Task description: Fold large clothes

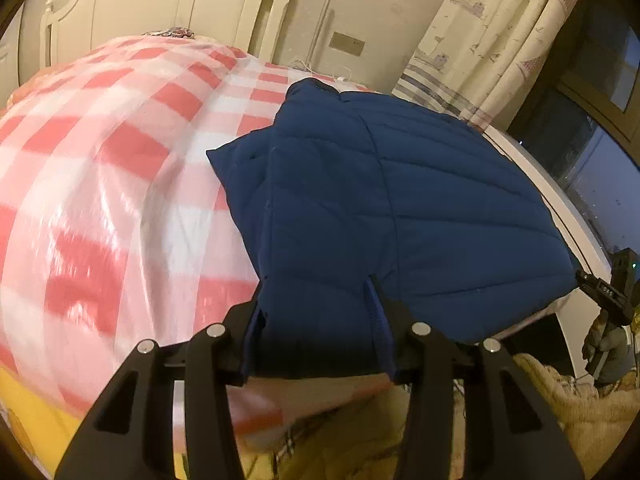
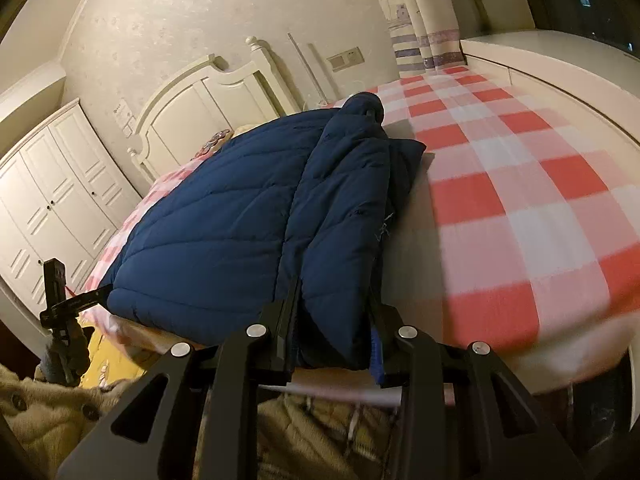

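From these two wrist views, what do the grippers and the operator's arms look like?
Both the left gripper and right gripper are matte black, with cut-out linkage arms and round silver pivot pins. No cables are visible on them. The operator wears a fuzzy beige buttoned sweater and grey gloves.

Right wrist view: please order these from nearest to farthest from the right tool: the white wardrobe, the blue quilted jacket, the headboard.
1. blue quilted jacket: its near hem sits between the fingers of the right tool.
2. headboard: behind the jacket, at the bed's far end.
3. white wardrobe: far left; too close to call against the headboard.
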`<action>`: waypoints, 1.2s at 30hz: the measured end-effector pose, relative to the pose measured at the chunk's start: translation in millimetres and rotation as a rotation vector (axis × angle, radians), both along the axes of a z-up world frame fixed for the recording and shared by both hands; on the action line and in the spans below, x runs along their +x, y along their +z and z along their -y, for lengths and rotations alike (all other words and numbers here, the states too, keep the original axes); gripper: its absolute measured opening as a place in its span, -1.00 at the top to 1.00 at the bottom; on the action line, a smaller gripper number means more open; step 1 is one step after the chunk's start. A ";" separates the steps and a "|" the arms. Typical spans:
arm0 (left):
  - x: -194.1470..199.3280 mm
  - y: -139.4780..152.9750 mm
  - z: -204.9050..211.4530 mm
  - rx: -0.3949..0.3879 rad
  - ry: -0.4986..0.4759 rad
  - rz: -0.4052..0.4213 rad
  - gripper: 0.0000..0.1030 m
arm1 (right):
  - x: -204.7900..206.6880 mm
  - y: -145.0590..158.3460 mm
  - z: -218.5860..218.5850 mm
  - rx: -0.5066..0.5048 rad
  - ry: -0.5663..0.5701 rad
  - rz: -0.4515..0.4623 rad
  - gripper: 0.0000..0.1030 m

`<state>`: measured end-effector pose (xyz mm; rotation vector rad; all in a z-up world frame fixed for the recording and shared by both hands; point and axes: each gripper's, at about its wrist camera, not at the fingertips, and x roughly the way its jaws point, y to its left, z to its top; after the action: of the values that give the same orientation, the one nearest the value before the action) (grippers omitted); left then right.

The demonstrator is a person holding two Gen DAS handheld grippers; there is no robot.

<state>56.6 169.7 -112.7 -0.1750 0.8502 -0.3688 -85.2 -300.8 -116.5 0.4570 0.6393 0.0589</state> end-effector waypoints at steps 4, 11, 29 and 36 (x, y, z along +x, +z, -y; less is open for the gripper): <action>-1.5 -0.7 -8.6 -0.027 0.037 0.002 -0.22 | -1.1 -1.2 6.7 0.018 -0.016 -0.009 0.15; -19.8 59.1 -13.1 0.124 0.250 0.311 -0.95 | -10.1 45.8 31.0 -0.045 -0.183 0.074 -0.77; 162.9 130.3 190.8 0.273 0.096 0.313 -0.95 | 197.0 137.6 -48.0 -0.232 -0.161 0.159 -0.90; 233.8 56.4 225.1 0.387 0.030 0.135 -0.95 | 285.9 77.5 -68.4 -0.303 -0.115 -0.091 -0.90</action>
<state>290.4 -55.4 -56.3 0.1944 0.7694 -0.1803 200.7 -232.4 -39.0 0.2033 0.6968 -0.1672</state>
